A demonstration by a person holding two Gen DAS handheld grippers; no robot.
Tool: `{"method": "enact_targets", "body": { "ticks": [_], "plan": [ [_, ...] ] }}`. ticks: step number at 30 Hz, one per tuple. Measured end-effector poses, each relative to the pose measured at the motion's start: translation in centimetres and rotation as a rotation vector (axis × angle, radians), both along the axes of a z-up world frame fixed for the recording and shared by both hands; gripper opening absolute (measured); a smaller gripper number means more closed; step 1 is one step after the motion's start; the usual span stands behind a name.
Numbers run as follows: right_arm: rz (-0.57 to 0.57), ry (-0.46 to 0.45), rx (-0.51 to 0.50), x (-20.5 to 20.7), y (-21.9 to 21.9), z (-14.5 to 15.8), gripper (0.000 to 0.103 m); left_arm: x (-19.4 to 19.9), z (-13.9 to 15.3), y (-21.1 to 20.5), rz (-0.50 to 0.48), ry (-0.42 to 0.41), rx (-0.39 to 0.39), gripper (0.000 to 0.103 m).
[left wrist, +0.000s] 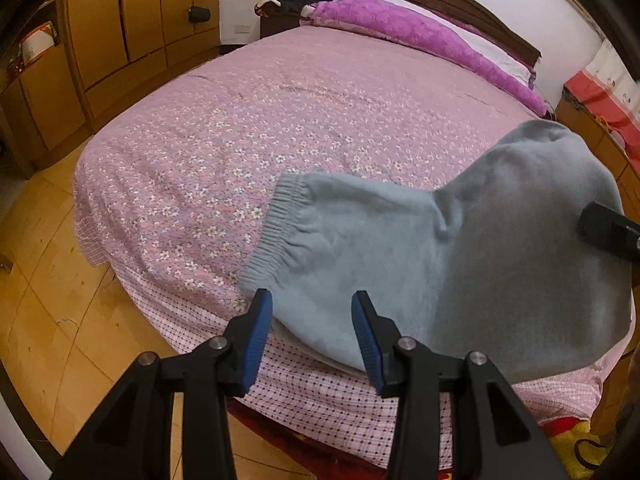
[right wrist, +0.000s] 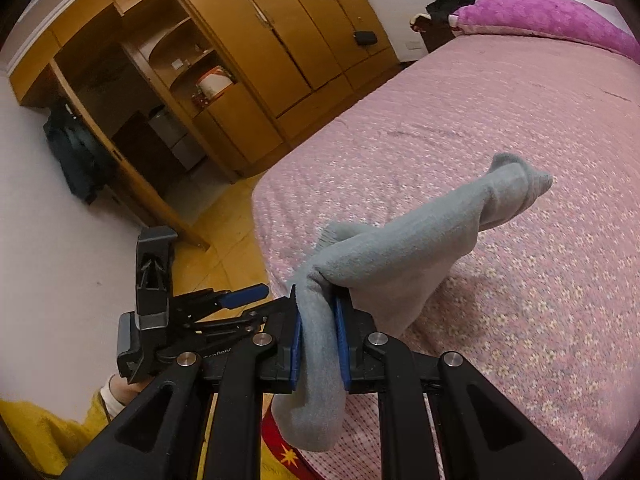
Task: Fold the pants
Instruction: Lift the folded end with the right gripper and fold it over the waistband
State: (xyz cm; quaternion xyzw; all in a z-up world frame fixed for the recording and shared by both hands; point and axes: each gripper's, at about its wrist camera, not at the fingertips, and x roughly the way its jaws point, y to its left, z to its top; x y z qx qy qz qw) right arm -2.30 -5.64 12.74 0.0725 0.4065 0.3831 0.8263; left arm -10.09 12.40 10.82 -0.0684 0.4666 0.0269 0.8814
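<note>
Grey pants [left wrist: 400,240] lie near the front edge of the pink flowered bed [left wrist: 280,120], their elastic waistband [left wrist: 272,228] toward the left. My left gripper [left wrist: 312,312] hovers open over the pants' near edge, with nothing pinched between its blue pads. My right gripper [right wrist: 318,304] is shut on a bunched fold of the pants [right wrist: 400,240] and holds that part lifted off the bed [right wrist: 520,120], so the cloth drapes down from the jaws. In the left wrist view the right gripper [left wrist: 608,232] shows at the right edge against the raised cloth.
A wooden wardrobe [left wrist: 120,20] lines the wall left of the bed, across a strip of wooden floor [left wrist: 60,280]. Purple pillows [left wrist: 400,28] lie by the headboard. A person's yellow sleeve [right wrist: 40,432] shows at the lower left, behind the left gripper [right wrist: 240,296].
</note>
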Motion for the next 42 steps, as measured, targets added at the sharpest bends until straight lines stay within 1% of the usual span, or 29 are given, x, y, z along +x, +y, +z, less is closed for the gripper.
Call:
{"method": "enact_targets", "body": {
  "ticks": [5, 11, 21, 25, 29, 33, 38, 39, 40, 42],
  "plan": [
    [0.036, -0.008, -0.001, 0.2, 1.2, 0.4, 0.008, -0.2, 0.5, 0.8, 0.011, -0.018, 0.009, 0.043],
    [0.080, 0.010, 0.021, 1.5, 3.3, 0.6, 0.008, -0.2, 0.5, 1.8, 0.035, -0.018, 0.018, 0.043],
    [0.125, 0.057, 0.022, 4.3, 7.5, -1.0, 0.007, 0.2, -0.5, 5.0, 0.103, -0.008, 0.001, 0.043],
    [0.140, 0.091, 0.022, 5.4, 9.0, -2.5, 0.007, 0.6, -1.1, 6.2, 0.123, 0.002, -0.008, 0.043],
    [0.158, 0.137, 0.023, 6.7, 11.4, -4.3, 0.007, 0.9, -1.9, 7.4, 0.149, 0.015, -0.022, 0.043],
    [0.164, 0.162, 0.005, 8.0, 13.7, -6.3, 0.007, 0.9, -2.6, 8.3, 0.176, 0.032, -0.035, 0.043],
    [0.186, 0.154, -0.041, 8.1, 15.8, -8.6, 0.007, 0.6, -3.1, 8.8, 0.193, 0.041, -0.039, 0.043],
    [0.183, 0.159, -0.049, 8.1, 16.1, -8.8, 0.007, 0.6, -3.2, 8.8, 0.196, 0.043, -0.039, 0.043],
    [0.177, 0.172, -0.054, 8.2, 16.3, -9.3, 0.010, 0.6, -3.2, 8.9, 0.197, 0.044, -0.039, 0.043],
    [0.153, 0.206, -0.049, 8.3, 16.2, -10.0, 0.011, 0.6, -3.1, 8.9, 0.198, 0.042, -0.036, 0.043]
  ]
}}
